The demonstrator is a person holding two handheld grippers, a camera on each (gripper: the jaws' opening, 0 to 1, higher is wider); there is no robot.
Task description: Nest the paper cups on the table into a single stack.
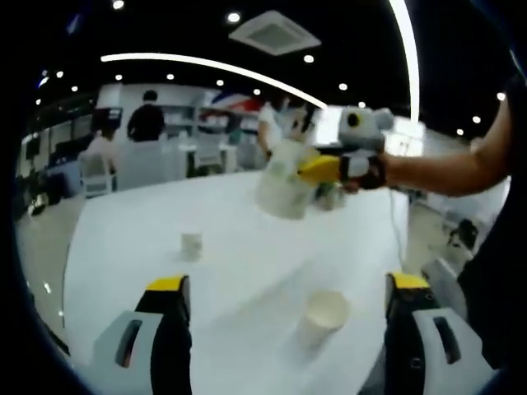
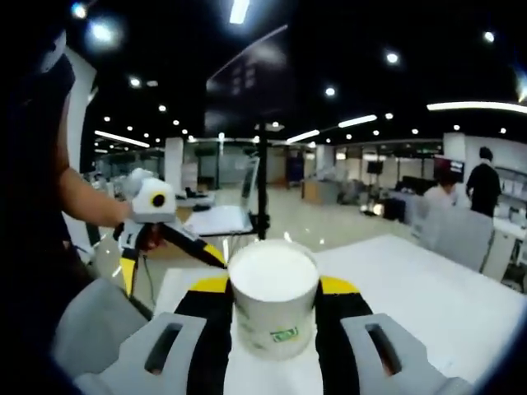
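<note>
My right gripper point(image 2: 273, 290) is shut on a white paper cup point(image 2: 272, 306) that stands upright between its yellow-tipped jaws, open mouth up. In the left gripper view the same gripper point(image 1: 323, 169) comes in from the right and holds that cup point(image 1: 284, 185) tilted in the air above the white table point(image 1: 230, 218). My left gripper point(image 1: 288, 284) is open above the table. Another paper cup point(image 1: 325, 315) stands on the table just ahead of it, towards the right jaw. A smaller cup point(image 1: 191, 244) stands farther off to the left. The left gripper point(image 2: 165, 247) also appears open, held by a hand.
The table's near left edge point(image 1: 78, 271) runs diagonally beside my left jaw. A small object point(image 1: 331, 197) sits on the table behind the held cup. A laptop point(image 2: 218, 218) and a black pole point(image 2: 262, 177) stand past the table end. People and chairs point(image 1: 140, 156) are in the background.
</note>
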